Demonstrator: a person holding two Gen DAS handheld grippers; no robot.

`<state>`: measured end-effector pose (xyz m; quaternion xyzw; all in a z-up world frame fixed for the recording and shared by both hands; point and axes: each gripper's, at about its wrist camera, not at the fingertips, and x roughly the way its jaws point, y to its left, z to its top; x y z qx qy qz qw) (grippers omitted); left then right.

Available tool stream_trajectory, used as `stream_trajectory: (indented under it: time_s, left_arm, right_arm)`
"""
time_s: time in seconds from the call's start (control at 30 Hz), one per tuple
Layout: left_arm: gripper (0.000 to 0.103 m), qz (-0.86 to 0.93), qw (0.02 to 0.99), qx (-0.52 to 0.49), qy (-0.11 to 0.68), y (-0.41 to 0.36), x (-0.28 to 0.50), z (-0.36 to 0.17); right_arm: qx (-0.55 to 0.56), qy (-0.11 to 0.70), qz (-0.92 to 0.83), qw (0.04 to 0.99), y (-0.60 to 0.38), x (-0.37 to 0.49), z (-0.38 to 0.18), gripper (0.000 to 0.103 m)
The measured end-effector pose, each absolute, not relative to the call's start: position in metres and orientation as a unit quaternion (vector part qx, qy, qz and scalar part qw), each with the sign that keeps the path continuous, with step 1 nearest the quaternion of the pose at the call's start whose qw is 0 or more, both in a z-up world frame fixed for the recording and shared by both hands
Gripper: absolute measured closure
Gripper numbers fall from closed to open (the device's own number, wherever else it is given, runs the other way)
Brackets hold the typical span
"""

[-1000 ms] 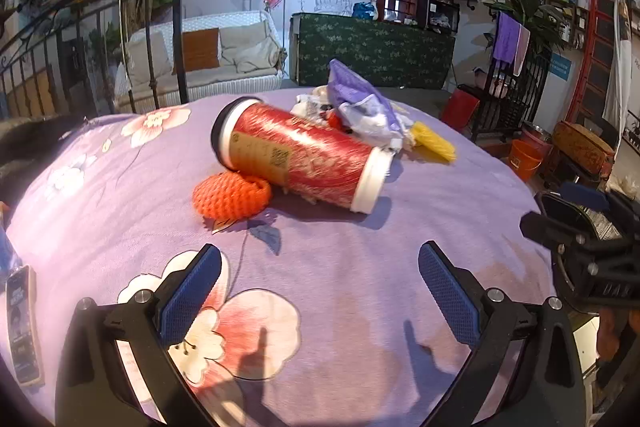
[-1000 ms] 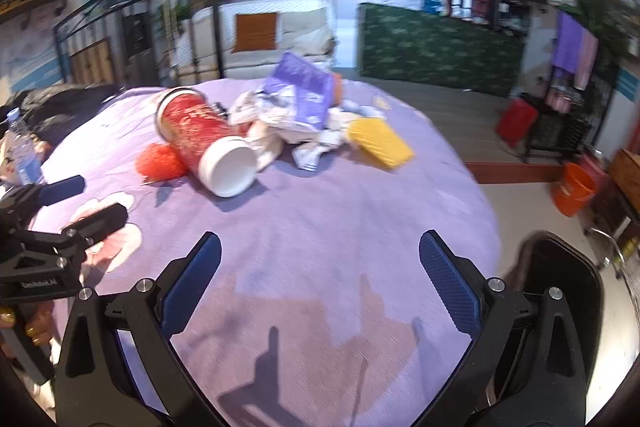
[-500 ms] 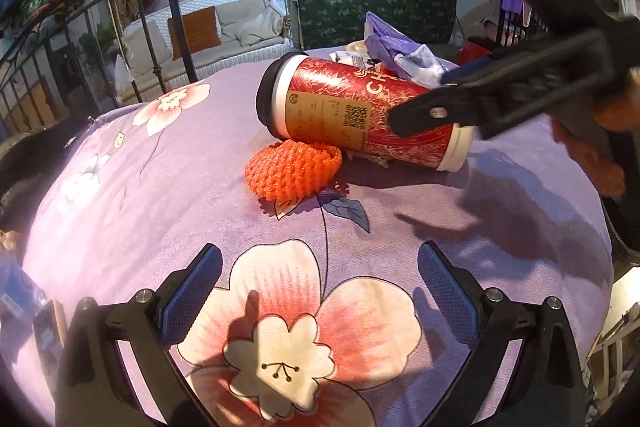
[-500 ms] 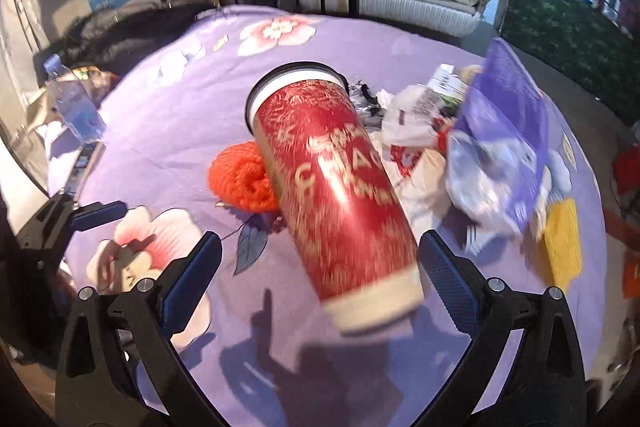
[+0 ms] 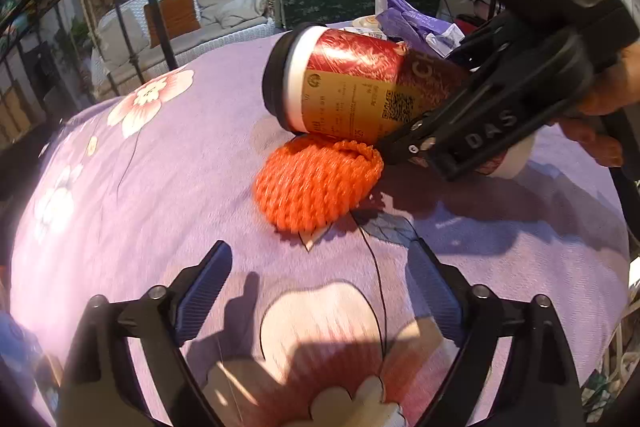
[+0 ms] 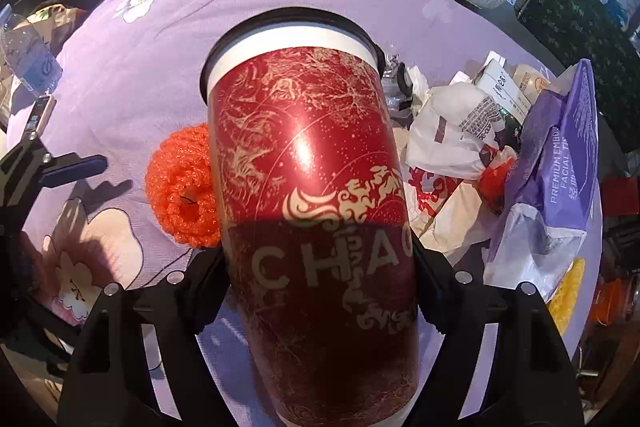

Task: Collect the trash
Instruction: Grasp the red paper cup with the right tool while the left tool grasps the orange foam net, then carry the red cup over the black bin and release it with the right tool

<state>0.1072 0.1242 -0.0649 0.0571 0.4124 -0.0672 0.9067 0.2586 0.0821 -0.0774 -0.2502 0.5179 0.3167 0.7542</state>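
Note:
A red paper cup [image 6: 316, 187] with a black lid lies on its side on the purple flowered cloth [image 6: 132, 67]. My right gripper [image 6: 316, 259] straddles the cup's lower half from above. Its jaws are closing and both pads meet the cup's sides. The left wrist view shows that gripper [image 5: 480, 131] across the cup [image 5: 352, 95], held by a hand. An orange foam net [image 5: 316, 183] rests against the cup. My left gripper [image 5: 320, 251] hovers just short of the net. Its jaws are closing with nothing between them.
Right of the cup lies a trash heap: a white bag [image 6: 452, 131], a purple tissue pack [image 6: 560, 163] and a yellow foam net [image 6: 568, 291]. A water bottle [image 6: 28, 59] and a phone [image 6: 38, 115] sit at the cloth's left edge. An iron railing [image 5: 156, 7] and sofa stand behind.
My right gripper swung in over the red cup, dropped around it and narrowed its jaws. The left gripper moved closer to the orange net, and its jaws narrowed slightly.

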Motion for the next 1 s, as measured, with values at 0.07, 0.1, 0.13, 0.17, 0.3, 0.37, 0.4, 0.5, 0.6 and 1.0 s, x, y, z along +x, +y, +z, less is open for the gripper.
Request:
stream_trajectory:
  time_s: [0.07,0.1,0.13,0.17,0.3,0.37,0.4,0.5,0.6,1.0]
  left_arm:
    - [0.022,-0.077,0.902,0.047,0.421,0.126,0.117,-0.065]
    - [0.023,-0.079,0.901,0.045,0.424,0.126,0.122,-0.065]
    - [0.023,-0.080,0.900,0.047,0.426,0.126,0.127,-0.065]
    - [0.025,-0.079,0.900,0.052,0.426,0.126,0.132,-0.066]
    - [0.037,-0.092,0.893,0.054,0.438,0.122,0.147,-0.069]
    - [0.044,-0.089,0.890,0.058,0.443,0.119,0.151,-0.070]
    - [0.049,-0.090,0.889,0.056,0.445,0.118,0.152,-0.071]
    - [0.067,-0.087,0.888,0.045,0.448,0.117,0.152,-0.070]
    - [0.078,-0.077,0.890,0.029,0.447,0.119,0.150,-0.069]
    - [0.081,-0.078,0.930,0.006,0.358,0.081,0.088,-0.023]
  right_arm:
    - [-0.239,0.505,0.329,0.762,0.074,0.253,-0.064,0.028]
    - [-0.236,0.501,0.331,0.764,0.071,0.250,-0.060,0.029]
    - [-0.229,0.498,0.332,0.767,0.067,0.248,-0.056,0.029]
    - [-0.217,0.496,0.330,0.773,0.060,0.245,-0.051,0.029]
    - [-0.166,0.485,0.334,0.791,0.031,0.227,-0.040,0.029]
    - [-0.142,0.477,0.334,0.801,0.015,0.221,-0.033,0.029]
    - [-0.132,0.473,0.331,0.806,0.009,0.217,-0.030,0.029]
    - [-0.109,0.457,0.322,0.822,-0.007,0.208,-0.025,0.029]
    - [-0.068,0.449,0.315,0.833,-0.026,0.201,-0.023,0.029]
    - [0.033,0.385,0.268,0.882,-0.102,0.149,-0.018,0.029]
